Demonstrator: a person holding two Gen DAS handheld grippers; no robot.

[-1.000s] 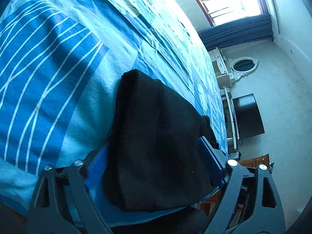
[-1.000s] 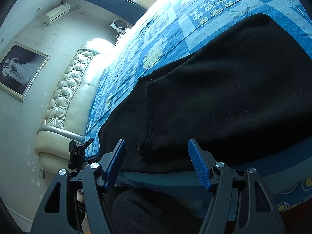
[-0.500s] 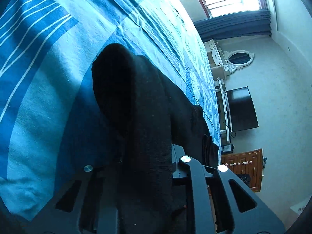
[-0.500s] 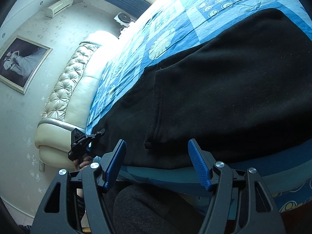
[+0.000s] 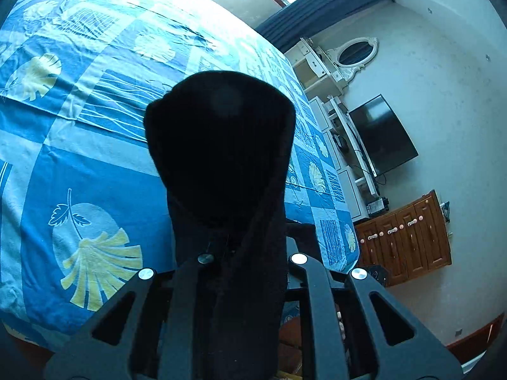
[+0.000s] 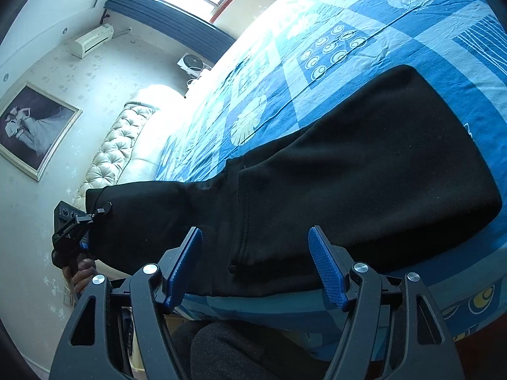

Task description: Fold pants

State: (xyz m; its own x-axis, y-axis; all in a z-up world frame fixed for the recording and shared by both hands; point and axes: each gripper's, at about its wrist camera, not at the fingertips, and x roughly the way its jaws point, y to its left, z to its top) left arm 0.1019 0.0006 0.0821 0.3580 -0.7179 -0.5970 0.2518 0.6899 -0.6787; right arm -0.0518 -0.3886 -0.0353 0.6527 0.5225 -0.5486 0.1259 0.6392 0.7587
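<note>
pinching one end of the black pants [image 5: 221, 145], the left hand-held gripper [image 5: 247, 253] has its two sides pressed together on the cloth and holds that end up off the bed [image 5: 88, 164]. in its own view the dark cloth hangs right in front of the camera and hides most of the middle. from the right wrist view, the left hand-held gripper [image 6: 92, 218] shows at the far left edge of the pants [image 6: 364, 183], near the bed's side. most of the pants lie flat on the blue sheet with leaf pictures, close to the near edge of the bed [image 6: 364, 47]. the right hand-held gripper [image 6: 256, 266] is spread wide, with its blue pads [image 6: 326, 269] apart and nothing between them. it hangs just by the near edge of the pants, by a seam.
</note>
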